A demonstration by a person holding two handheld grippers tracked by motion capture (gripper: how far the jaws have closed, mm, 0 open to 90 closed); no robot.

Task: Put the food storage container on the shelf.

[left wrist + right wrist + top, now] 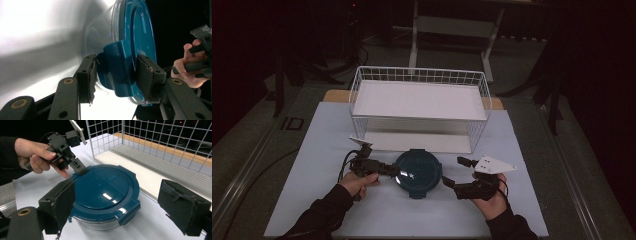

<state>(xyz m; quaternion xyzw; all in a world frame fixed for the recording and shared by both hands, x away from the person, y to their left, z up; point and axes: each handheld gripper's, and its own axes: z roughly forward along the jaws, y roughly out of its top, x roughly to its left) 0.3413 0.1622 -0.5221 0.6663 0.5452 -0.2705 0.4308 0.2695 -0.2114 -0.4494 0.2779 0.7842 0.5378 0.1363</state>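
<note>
A round clear container with a dark teal clip lid (417, 172) stands on the white table, just in front of the wire basket. My left gripper (395, 171) reaches it from the left. In the left gripper view its gripper (116, 62) has both pads against a teal latch tab (120, 70) on the lid's rim, shut on it. My right gripper (453, 171) sits just right of the container, open wide. In the right gripper view the lid (105, 186) lies between and ahead of the spread pads (61, 203) of the right gripper (118, 192).
A white wire basket (419, 107) with a flat white floor stands behind the container, its mesh wall (150, 142) close on the far side. The white table surface (327, 145) extends left and right. Dark floor and furniture legs lie beyond.
</note>
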